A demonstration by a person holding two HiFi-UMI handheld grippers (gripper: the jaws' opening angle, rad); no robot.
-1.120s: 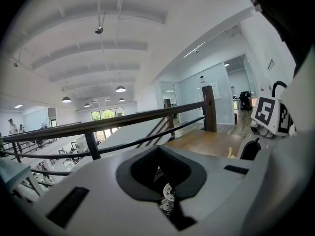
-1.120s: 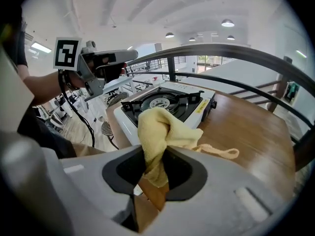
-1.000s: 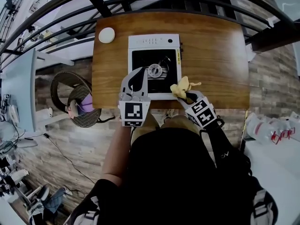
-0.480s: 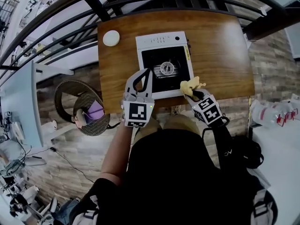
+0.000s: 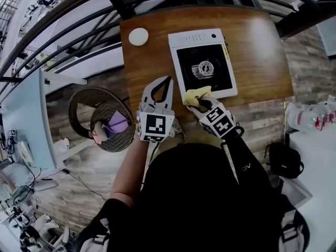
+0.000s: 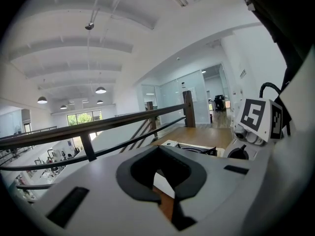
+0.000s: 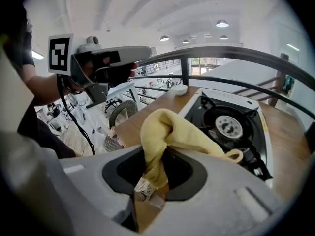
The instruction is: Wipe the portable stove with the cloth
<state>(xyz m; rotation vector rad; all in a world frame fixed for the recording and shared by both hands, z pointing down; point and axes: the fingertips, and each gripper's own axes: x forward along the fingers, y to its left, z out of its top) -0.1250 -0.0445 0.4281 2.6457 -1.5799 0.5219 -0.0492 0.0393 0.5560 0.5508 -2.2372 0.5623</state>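
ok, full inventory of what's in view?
portable stove: 1, white with black top, on table
cloth: 1, yellow, at stove's near left corner
disc: 1, white, round, table's far left corner
table: 1, brown wood
chair: 1, wicker, on floor left of table
railing: 1, dark, beyond table
left gripper: 1, fingers together, empty
right gripper: 1, fingers shut on cloth
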